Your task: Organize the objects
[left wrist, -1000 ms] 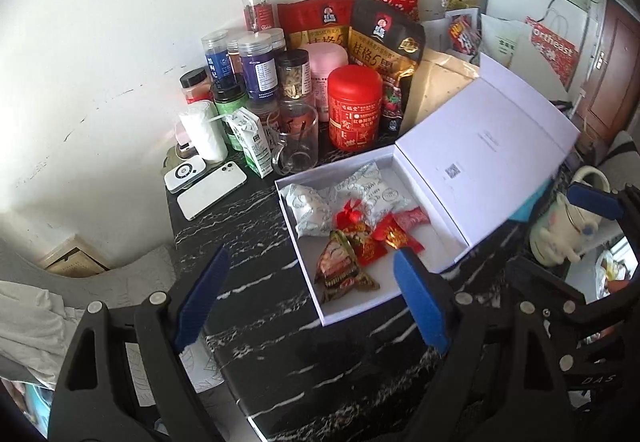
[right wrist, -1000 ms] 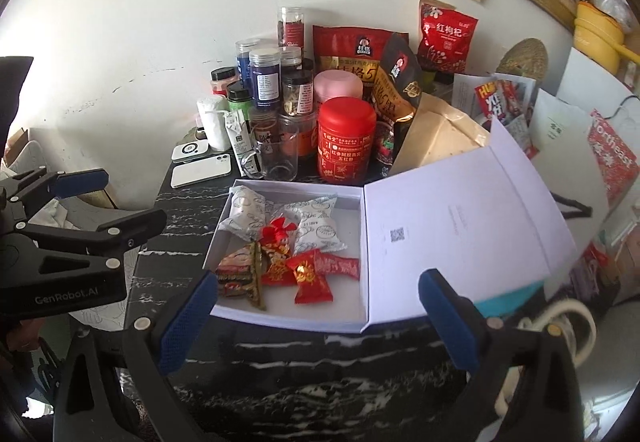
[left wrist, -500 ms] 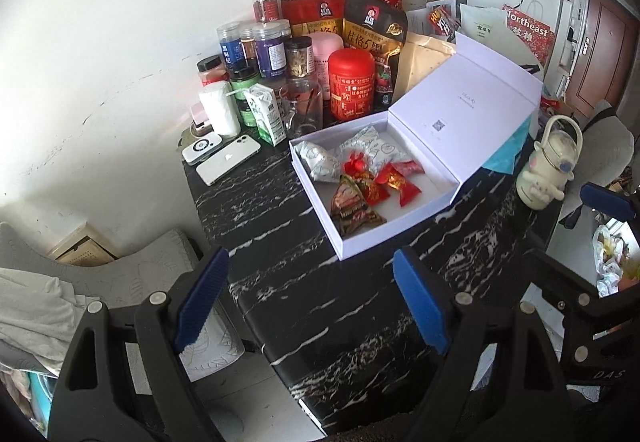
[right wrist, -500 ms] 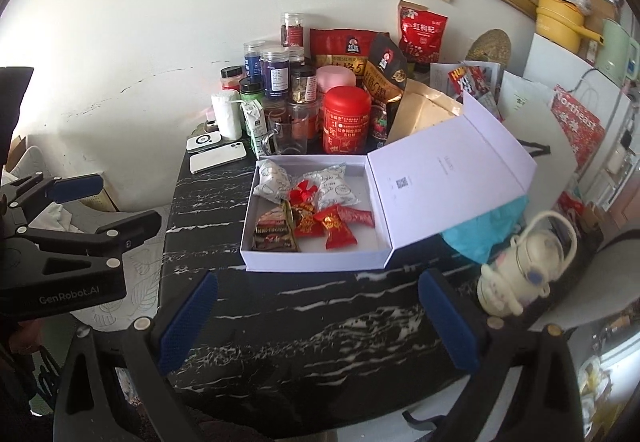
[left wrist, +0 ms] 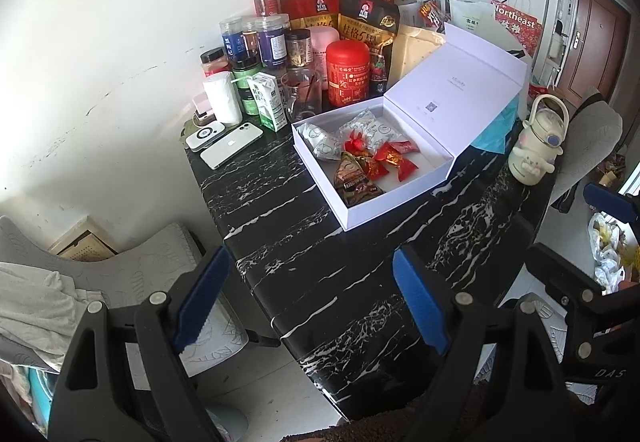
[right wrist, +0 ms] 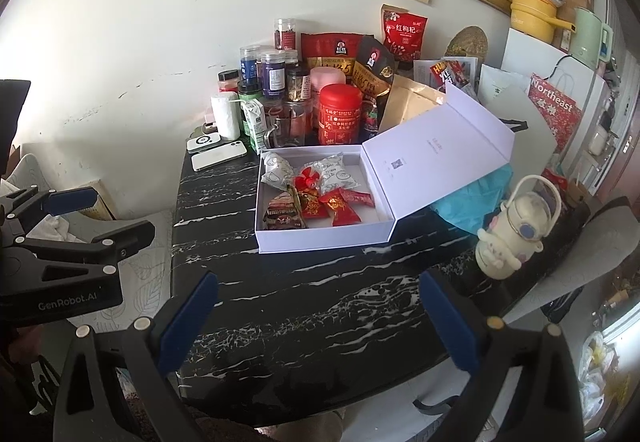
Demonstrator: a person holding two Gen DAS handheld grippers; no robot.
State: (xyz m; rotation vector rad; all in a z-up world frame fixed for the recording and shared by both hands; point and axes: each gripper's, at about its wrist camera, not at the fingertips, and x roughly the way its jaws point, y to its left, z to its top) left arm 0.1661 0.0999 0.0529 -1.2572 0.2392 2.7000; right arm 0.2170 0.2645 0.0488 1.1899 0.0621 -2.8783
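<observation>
Counts on the black marble surface [right wrist: 304, 306]

One open white cardboard box [right wrist: 320, 240] held two white crinkled sachets [right wrist: 334, 173], several red wrapped sweets [right wrist: 344, 211] and one brown snack packet [right wrist: 282, 215]; nearby lay one white smartphone [right wrist: 219, 158], one red tin [right wrist: 340, 113] and one cream bottle [right wrist: 508, 238].

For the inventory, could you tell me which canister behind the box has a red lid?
The red tin directly behind the white box; it is entirely red, unlike the clear jars.

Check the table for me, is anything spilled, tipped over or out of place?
Nothing is spilled or tipped. The white box lies open at an angle to the table edge, and the snack packets inside lie in a loose heap.
</observation>
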